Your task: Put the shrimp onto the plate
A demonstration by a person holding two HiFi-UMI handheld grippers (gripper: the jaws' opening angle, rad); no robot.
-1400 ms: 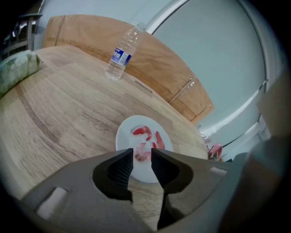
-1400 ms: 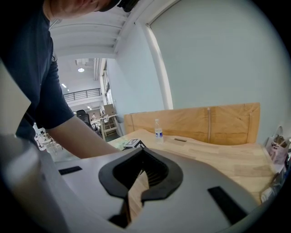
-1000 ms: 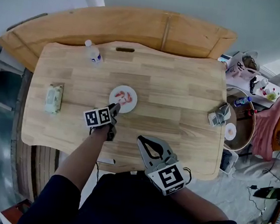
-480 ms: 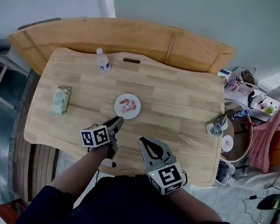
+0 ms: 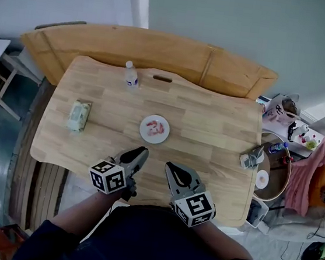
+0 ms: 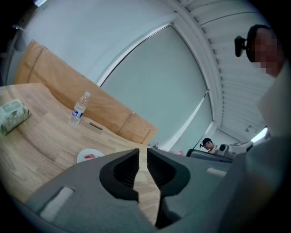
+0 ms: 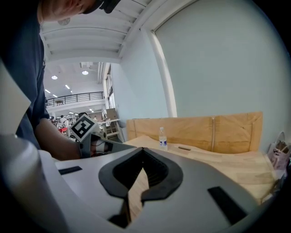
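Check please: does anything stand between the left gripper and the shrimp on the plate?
Nothing visible: only bare table lies between the left gripper, its jaws closing empty, and the shrimp on the plate.

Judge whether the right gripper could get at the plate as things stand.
Probably yes: only bare table lies between the right gripper and the plate just ahead of it; its jaws are shut and empty.
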